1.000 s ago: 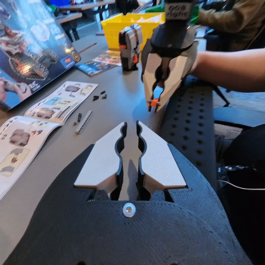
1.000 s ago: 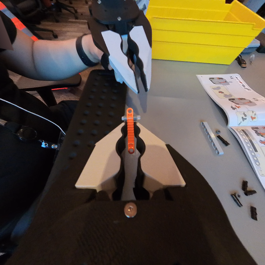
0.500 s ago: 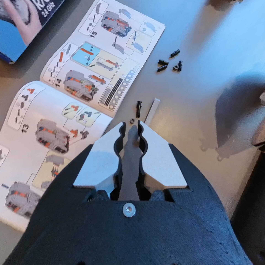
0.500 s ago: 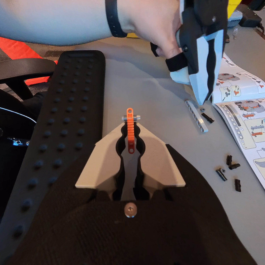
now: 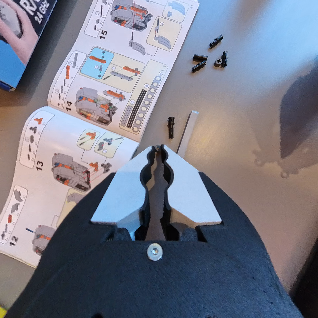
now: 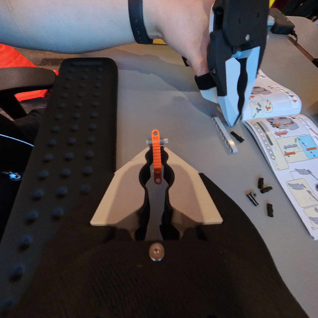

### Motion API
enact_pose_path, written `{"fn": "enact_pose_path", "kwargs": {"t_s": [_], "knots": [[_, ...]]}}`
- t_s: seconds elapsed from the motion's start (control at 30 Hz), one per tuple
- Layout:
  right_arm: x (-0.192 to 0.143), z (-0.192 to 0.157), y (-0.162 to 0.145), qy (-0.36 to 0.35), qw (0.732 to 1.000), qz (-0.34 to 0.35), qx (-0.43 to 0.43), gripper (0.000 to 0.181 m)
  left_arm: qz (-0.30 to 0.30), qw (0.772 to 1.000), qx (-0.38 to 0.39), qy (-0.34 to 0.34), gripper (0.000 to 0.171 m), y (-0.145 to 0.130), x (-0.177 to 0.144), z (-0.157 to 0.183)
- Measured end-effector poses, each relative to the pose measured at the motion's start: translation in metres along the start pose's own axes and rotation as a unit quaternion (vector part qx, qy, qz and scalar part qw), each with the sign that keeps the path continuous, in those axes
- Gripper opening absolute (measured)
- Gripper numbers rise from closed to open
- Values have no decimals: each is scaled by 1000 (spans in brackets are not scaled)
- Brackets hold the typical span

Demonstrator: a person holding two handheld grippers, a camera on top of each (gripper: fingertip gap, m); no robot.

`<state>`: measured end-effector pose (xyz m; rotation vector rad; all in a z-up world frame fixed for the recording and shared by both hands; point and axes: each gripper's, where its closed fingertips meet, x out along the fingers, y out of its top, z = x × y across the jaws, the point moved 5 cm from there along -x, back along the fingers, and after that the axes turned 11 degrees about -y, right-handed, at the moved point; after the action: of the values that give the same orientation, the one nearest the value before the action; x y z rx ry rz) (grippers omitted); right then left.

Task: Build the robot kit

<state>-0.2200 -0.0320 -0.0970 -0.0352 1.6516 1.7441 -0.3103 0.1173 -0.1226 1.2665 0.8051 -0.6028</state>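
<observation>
1. Between the left gripper [image 5: 157, 148] tips sits a tiny grey bushing [image 5: 157, 147], pinched at the very front; half a second ago the jaws stood apart just short of it, now they are closed on it, low over the grey table [image 5: 232, 106].
2. Just beside those tips: a long grey beam [image 5: 187, 130], partly hidden under the right finger, and a black pin [image 5: 171, 127] just left of it. Neither looks touched.
3. Farther out, a cluster of small black pins [image 5: 199, 62] with a grey round piece [image 5: 218, 62], well apart from the gripper.
4. Left of the gripper lies the open instruction booklet [image 5: 110, 82]; a blue box [image 5: 15, 43] corner shows top left.
5. Right gripper [image 6: 156, 148] is clamped on an orange toothed beam [image 6: 157, 154] carrying a short grey cross axle [image 6: 157, 142] near its far end, held above the table. Same grip as a second ago.
6. From the right wrist view, the left gripper's tips are down at the table beside the grey beam's end, a hand [image 6: 185, 34] with a black wristband [image 6: 137, 20] driving it.
7. A black studded pad [image 6: 74, 130] lies along the table edge, left of the right gripper.
</observation>
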Motion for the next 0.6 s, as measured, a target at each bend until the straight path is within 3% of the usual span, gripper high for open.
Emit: {"fn": "enact_pose_path", "kwargs": {"t_s": [0.1,0.23,0.37,0.6], "knots": [[0,-1,1,-31,999,0,-40,5,45,994,-65,-76,3,-4,-15,18],[5,-11,8,-55,990,12,-130,5,130,940,-135,-287,3,0,-36,79],[18,-25,6,-44,983,-11,-175,5,131,905,-154,-375,3,-7,-37,112],[22,-34,6,-37,981,-15,-190,5,95,847,-231,-470,3,-17,-25,120]]}}
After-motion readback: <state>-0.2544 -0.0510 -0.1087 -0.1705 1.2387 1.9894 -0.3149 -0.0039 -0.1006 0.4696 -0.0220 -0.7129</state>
